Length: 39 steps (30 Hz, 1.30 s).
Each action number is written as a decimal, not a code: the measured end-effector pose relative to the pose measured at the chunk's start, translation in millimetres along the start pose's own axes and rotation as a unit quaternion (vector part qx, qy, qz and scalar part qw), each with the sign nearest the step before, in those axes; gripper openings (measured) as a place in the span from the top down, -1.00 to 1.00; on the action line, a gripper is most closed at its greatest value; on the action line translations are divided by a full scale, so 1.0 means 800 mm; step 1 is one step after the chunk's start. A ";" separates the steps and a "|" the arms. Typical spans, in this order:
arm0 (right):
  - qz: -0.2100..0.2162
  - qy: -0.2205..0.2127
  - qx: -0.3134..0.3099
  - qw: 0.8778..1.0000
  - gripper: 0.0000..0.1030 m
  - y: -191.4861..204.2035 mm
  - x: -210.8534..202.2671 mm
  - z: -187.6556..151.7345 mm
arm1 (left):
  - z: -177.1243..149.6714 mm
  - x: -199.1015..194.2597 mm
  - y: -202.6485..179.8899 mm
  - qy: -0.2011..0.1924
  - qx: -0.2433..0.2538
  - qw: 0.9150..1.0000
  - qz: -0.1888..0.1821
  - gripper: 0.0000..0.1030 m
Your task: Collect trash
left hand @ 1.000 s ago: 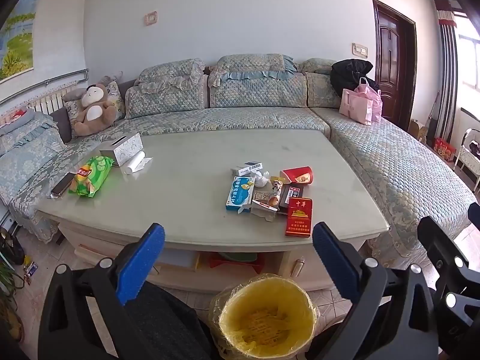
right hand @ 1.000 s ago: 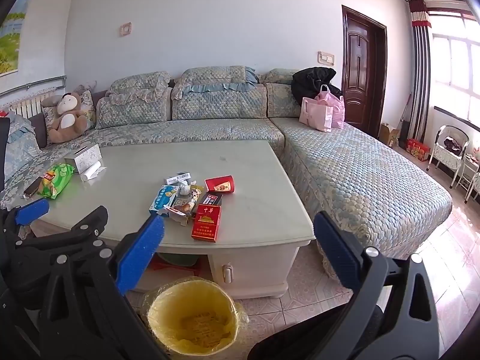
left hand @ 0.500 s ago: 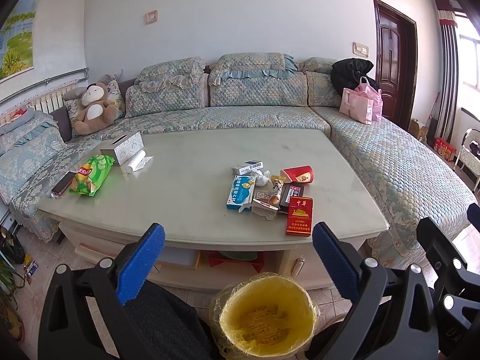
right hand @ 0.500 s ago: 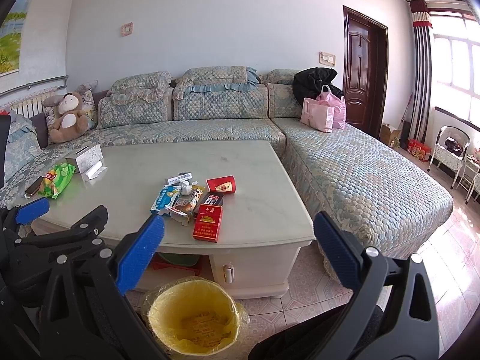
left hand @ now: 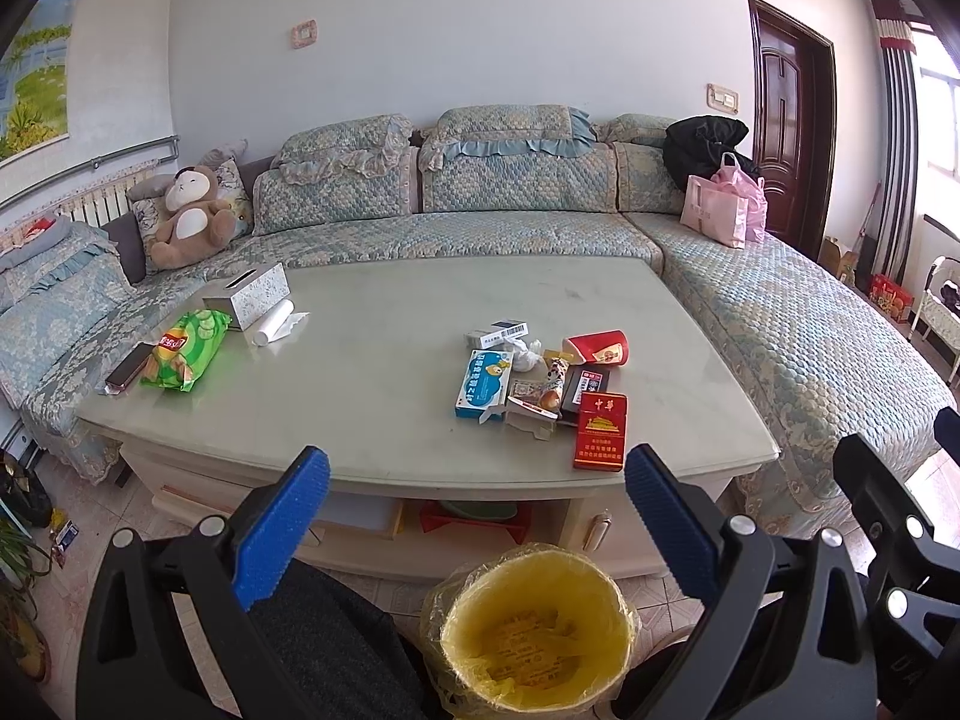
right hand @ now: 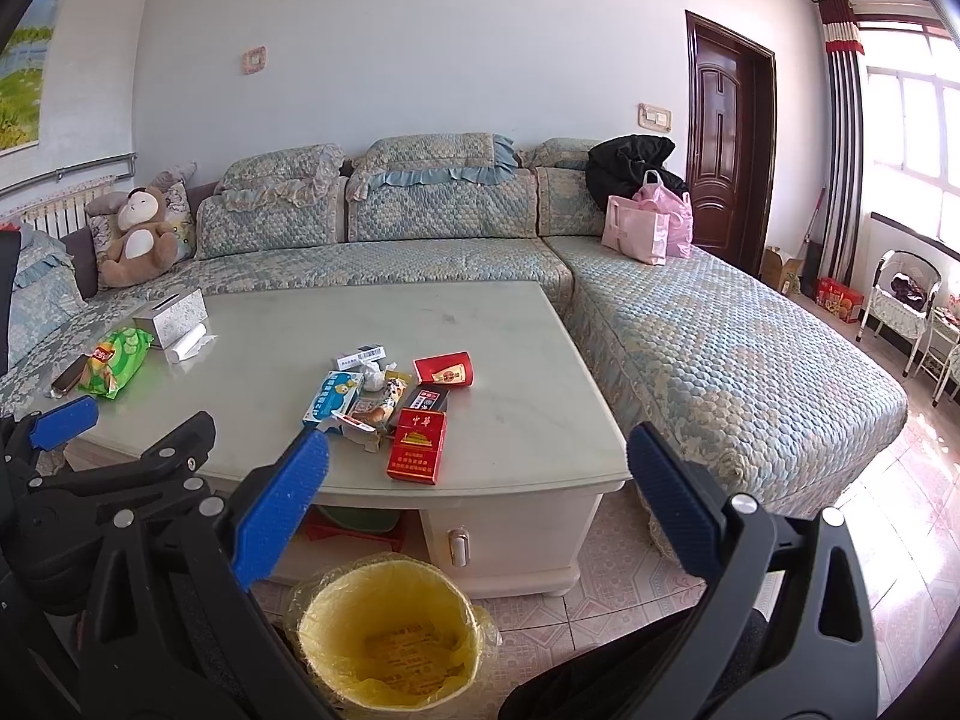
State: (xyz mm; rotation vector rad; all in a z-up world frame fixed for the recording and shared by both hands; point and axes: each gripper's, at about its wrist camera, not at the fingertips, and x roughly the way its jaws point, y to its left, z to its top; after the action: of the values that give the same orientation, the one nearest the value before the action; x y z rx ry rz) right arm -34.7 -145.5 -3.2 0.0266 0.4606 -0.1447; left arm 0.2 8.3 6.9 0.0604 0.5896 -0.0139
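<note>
Blue-padded left tongs and right tongs both gape empty above a round yellow-lined waste bin on the tiled floor. Beyond — a pale glossy tabletop bearing a cluster of crumpled wrappers and cartons, then a quilted blue-green corner sofa.

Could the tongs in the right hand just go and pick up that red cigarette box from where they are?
Probably yes. The right tongs are open and empty, and the red cigarette box lies flat near the front edge of the table, nothing on top of it. The other wrappers only crowd its far end.
</note>
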 end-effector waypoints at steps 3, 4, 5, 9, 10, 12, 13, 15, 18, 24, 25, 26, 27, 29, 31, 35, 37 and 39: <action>0.001 0.000 0.001 1.000 -0.89 0.000 0.000 0.000 | 0.001 -0.001 0.003 0.000 0.000 1.000 0.001 -0.88; 0.001 -0.001 0.001 1.000 -0.89 0.000 -0.001 0.000 | -0.001 0.001 -0.003 0.000 0.001 1.000 0.001 -0.88; 0.000 -0.001 0.001 1.000 -0.89 0.000 -0.001 0.000 | 0.000 0.000 -0.002 0.000 0.001 1.000 0.001 -0.88; 0.000 -0.002 0.001 1.000 -0.89 0.001 -0.003 0.000 | -0.001 0.001 -0.002 -0.001 0.001 1.000 0.002 -0.88; 0.001 -0.002 0.001 1.000 -0.89 0.000 -0.002 0.000 | -0.001 0.001 -0.001 -0.001 0.001 1.000 0.002 -0.88; 0.000 -0.002 0.001 1.000 -0.89 0.001 -0.002 0.000 | -0.001 0.001 0.000 0.001 0.001 1.000 0.002 -0.88; 0.000 -0.002 0.000 1.000 -0.89 0.002 -0.003 0.000 | -0.003 0.001 -0.004 0.000 0.002 1.000 0.002 -0.88; 0.000 -0.003 0.001 1.000 -0.89 0.002 -0.002 0.000 | -0.002 0.000 -0.003 0.000 0.002 1.000 0.002 -0.88; 0.000 -0.003 0.001 1.000 -0.89 0.002 -0.002 0.000 | -0.002 -0.001 -0.002 0.001 0.002 1.000 0.000 -0.88; 0.001 -0.003 0.001 1.000 -0.89 0.003 -0.002 0.001 | -0.003 -0.001 -0.004 0.001 0.002 1.000 0.001 -0.88; 0.001 -0.003 0.002 1.000 -0.89 0.003 -0.002 0.001 | -0.003 -0.001 -0.004 0.000 0.002 1.000 0.002 -0.88; 0.001 -0.003 0.001 1.000 -0.89 0.002 -0.002 0.000 | -0.003 -0.002 -0.004 0.000 0.003 1.000 0.002 -0.88; 0.001 -0.003 0.001 1.000 -0.89 0.002 -0.002 0.000 | -0.003 -0.001 -0.005 0.001 0.002 1.000 0.001 -0.88; 0.001 -0.003 0.002 1.000 -0.89 0.002 -0.002 0.001 | -0.003 -0.001 -0.005 0.001 0.002 1.000 0.001 -0.88; 0.002 -0.004 0.001 1.000 -0.89 0.003 -0.002 0.000 | -0.003 -0.002 -0.005 0.001 0.003 1.000 0.001 -0.88; 0.002 -0.002 0.002 1.000 -0.89 0.005 -0.001 0.002 | -0.002 0.000 -0.003 0.003 0.002 1.000 -0.001 -0.88; 0.002 -0.001 0.001 1.000 -0.89 0.008 -0.002 0.003 | -0.002 0.000 -0.002 0.004 0.000 1.000 0.000 -0.88; 0.002 -0.002 0.002 1.000 -0.89 0.007 -0.002 0.003 | -0.001 0.000 -0.002 0.004 0.000 1.000 0.000 -0.88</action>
State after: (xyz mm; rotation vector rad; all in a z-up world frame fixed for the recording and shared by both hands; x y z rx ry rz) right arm -34.2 -139.7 -0.8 0.0307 0.4561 -0.1413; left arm 0.0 6.8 6.2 0.0610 0.5978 -0.0133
